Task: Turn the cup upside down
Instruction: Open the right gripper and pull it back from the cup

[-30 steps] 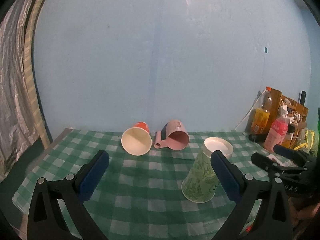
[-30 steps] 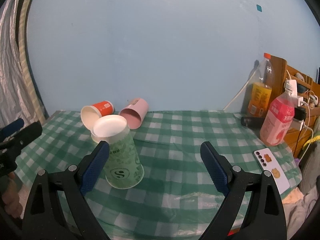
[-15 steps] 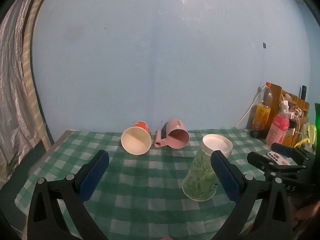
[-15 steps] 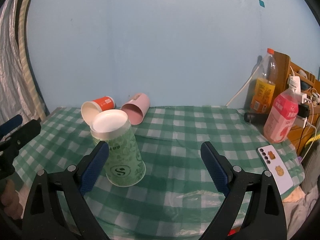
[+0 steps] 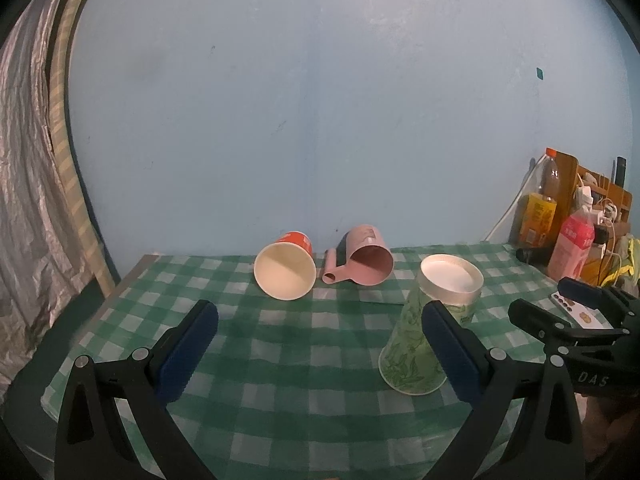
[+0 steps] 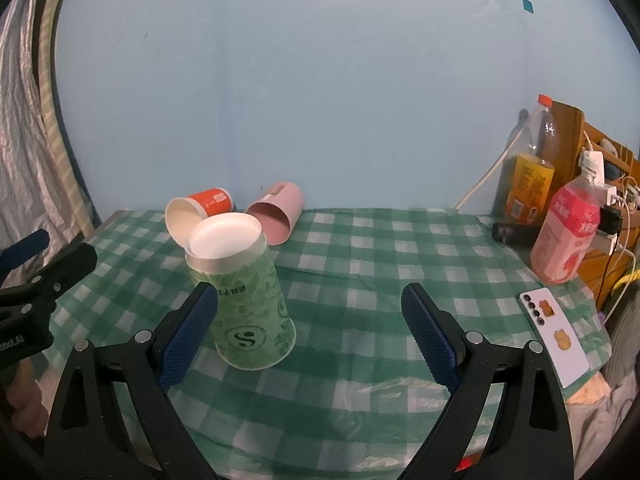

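Note:
A green patterned paper cup (image 5: 428, 328) stands upside down on the green checked tablecloth (image 5: 288, 352); it also shows in the right wrist view (image 6: 244, 300). An orange paper cup (image 5: 286, 274) (image 6: 196, 210) and a pink handled cup (image 5: 366, 266) (image 6: 276, 214) lie on their sides near the wall. My left gripper (image 5: 320, 344) is open and empty, the green cup just beyond its right finger. My right gripper (image 6: 310, 330) is open and empty, the green cup just beyond its left finger.
An orange drink bottle (image 6: 530, 168) and a pink bottle (image 6: 566, 236) stand at the right edge by a wooden rack with cables. A white phone (image 6: 554, 336) lies at the table's right front. The blue wall closes the back, a curtain (image 5: 28, 200) the left.
Both grippers have drawn back and up a little from the table; the cups look slightly farther. The green cup stands still, upside down. Both grippers stay open.

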